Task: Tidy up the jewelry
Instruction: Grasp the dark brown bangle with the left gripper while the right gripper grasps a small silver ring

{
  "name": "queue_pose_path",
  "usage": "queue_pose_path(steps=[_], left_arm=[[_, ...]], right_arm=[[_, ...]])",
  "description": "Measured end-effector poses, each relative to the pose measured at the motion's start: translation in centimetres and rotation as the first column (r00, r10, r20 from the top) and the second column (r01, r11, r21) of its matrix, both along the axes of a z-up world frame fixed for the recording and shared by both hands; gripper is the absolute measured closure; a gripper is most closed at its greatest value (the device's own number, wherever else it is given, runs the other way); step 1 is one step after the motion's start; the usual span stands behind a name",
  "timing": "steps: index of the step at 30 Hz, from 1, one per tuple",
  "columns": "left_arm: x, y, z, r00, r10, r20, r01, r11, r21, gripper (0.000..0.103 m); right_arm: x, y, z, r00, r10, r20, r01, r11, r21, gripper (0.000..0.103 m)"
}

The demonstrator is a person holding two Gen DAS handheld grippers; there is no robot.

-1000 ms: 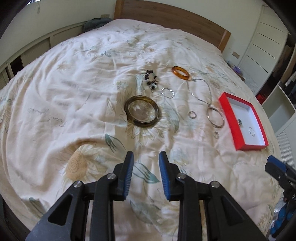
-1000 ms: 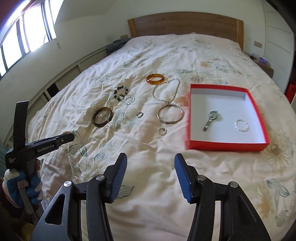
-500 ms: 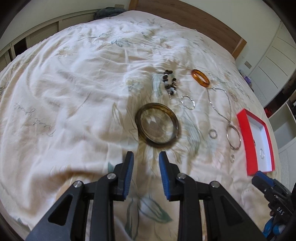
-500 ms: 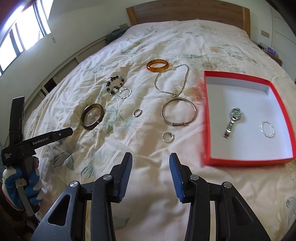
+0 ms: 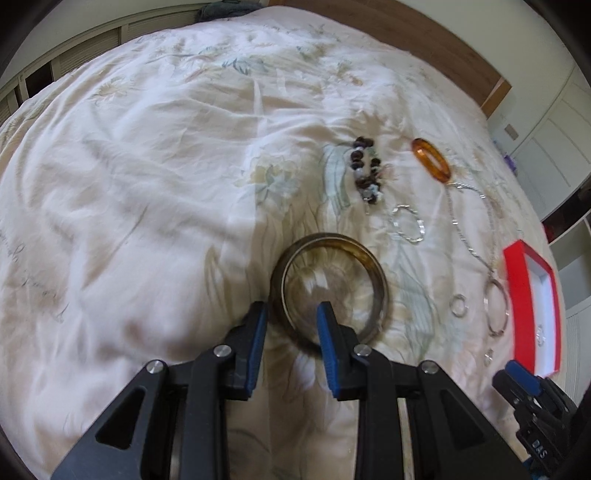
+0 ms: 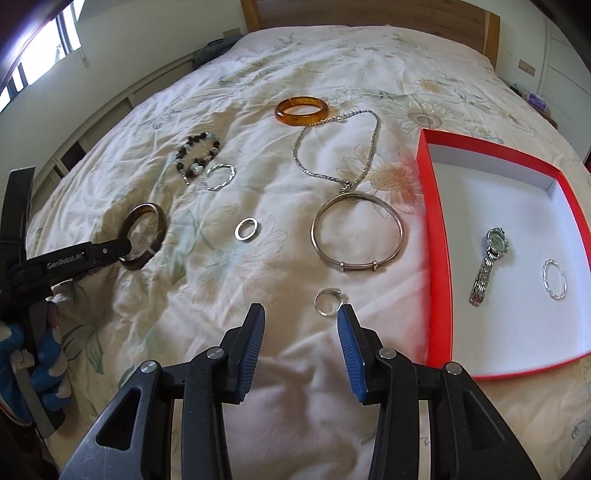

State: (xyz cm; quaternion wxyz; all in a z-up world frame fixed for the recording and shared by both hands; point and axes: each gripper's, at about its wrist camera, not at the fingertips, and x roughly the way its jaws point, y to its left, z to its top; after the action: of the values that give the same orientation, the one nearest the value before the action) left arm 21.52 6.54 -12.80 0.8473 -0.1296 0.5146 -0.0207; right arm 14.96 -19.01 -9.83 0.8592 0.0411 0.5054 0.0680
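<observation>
My left gripper [image 5: 291, 312] is open, its fingers straddling the near rim of a dark brown bangle [image 5: 376, 284] on the bedspread; one finger is inside the ring. The bangle also shows in the right wrist view [image 6: 159, 218]. My right gripper [image 6: 301, 314] is open just short of a small silver ring [image 6: 325, 301]. A red box [image 6: 439, 236] at the right holds a watch [image 6: 489, 266] and a thin ring [image 6: 554, 278]. On the bed lie an amber bangle [image 6: 301, 110], a beaded bracelet [image 6: 197, 153], a chain necklace [image 6: 332, 147], a silver bangle [image 6: 356, 230] and two more rings.
The floral bedspread [image 6: 258, 74] covers the whole bed, with a wooden headboard [image 6: 369, 11] at the far end. Cupboards [image 5: 546, 140] stand to the right, a low shelf [image 6: 110, 118] along the left wall.
My left gripper moved forward until its fingers straddle the brown bangle's rim. My right gripper moved forward and down toward the small silver ring.
</observation>
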Motion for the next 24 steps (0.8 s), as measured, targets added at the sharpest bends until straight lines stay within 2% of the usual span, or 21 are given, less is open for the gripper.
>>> queue_pose_path(steps=[3,7,14,21,23,24], left_arm=[[1.1,-0.6,-0.8,1.000,-0.003,-0.030,0.004,1.000,0.028,0.076],[1.2,-1.1,-1.2,0.999,-0.023,-0.023,0.024,0.998,0.054,0.079],[1.0,-0.6,-1.3,0.999,-0.046,0.000,0.046,0.999,0.026,0.085],[0.7,-0.7,-1.2,0.998,-0.054,0.014,0.054,0.998,0.019,0.090],[0.6,-0.7,-1.1,0.998,-0.054,0.019,0.054,0.998,0.016,0.092],[0.6,-0.7,-1.0,0.998,-0.055,0.022,0.054,0.998,0.015,0.094]], right_arm=[[0.5,-0.1,-0.3,1.000,-0.014,-0.003,0.014,1.000,-0.011,0.062],[1.0,0.1,-0.7,1.000,-0.015,-0.014,0.015,1.000,-0.027,0.062],[1.7,0.5,-1.6,0.999,-0.022,-0.038,0.020,0.998,-0.059,0.063],[2.1,0.3,-2.4,0.998,-0.023,-0.063,0.019,0.998,-0.053,0.070],[2.3,0.1,-2.4,0.998,-0.023,-0.066,0.021,0.999,-0.040,0.073],[2.4,0.0,-2.5,0.997,-0.022,-0.069,0.019,0.999,-0.034,0.078]])
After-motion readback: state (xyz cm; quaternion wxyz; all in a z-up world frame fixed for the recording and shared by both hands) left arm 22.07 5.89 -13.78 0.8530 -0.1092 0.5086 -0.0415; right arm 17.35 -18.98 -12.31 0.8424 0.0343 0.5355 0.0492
